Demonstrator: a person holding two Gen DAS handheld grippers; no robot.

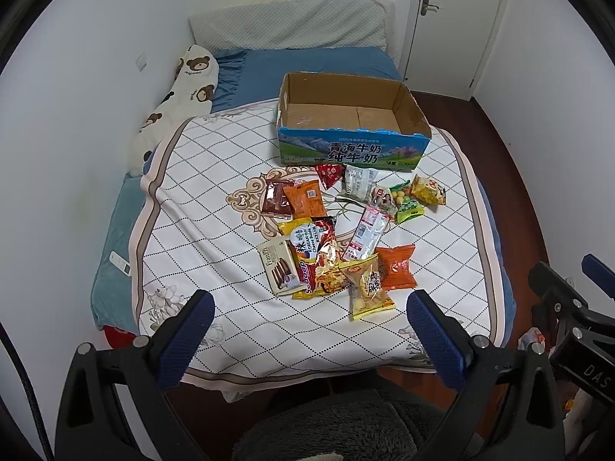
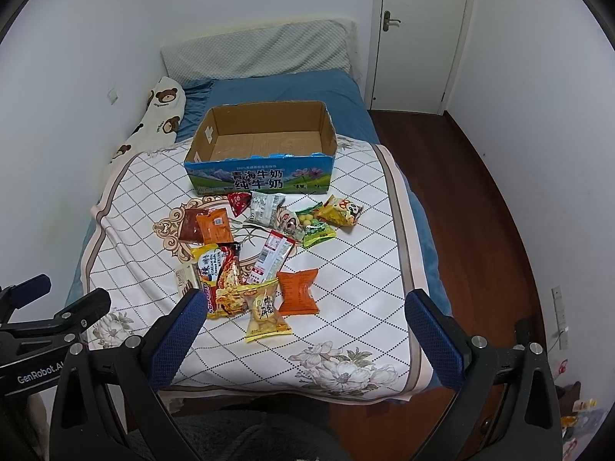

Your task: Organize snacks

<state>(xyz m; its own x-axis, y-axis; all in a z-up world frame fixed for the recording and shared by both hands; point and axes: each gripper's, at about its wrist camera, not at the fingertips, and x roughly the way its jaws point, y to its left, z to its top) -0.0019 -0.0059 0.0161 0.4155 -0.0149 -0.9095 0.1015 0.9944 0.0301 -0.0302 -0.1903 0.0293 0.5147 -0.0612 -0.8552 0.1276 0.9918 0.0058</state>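
Several snack packets lie scattered on a quilted blanket (image 1: pixel 215 199) on the bed: a Franzzi biscuit box (image 1: pixel 278 267), an orange packet (image 1: pixel 396 267), a yellow packet (image 1: pixel 367 286) and others. Behind them stands an empty open cardboard milk box (image 1: pixel 351 123), also in the right wrist view (image 2: pixel 265 150). My left gripper (image 1: pixel 309 303) is open and empty, held above the bed's near edge. My right gripper (image 2: pixel 305 301) is open and empty too, hovering over the near snacks such as the yellow packet (image 2: pixel 265 313) and orange packet (image 2: pixel 298 292).
A bear-print pillow (image 1: pixel 180 92) lies along the left wall. A grey headboard cushion (image 1: pixel 292 25) is at the far end. A white remote (image 1: pixel 120 262) lies on the bed's left side. A door (image 1: pixel 457 19) and wooden floor (image 2: pixel 476 211) are to the right.
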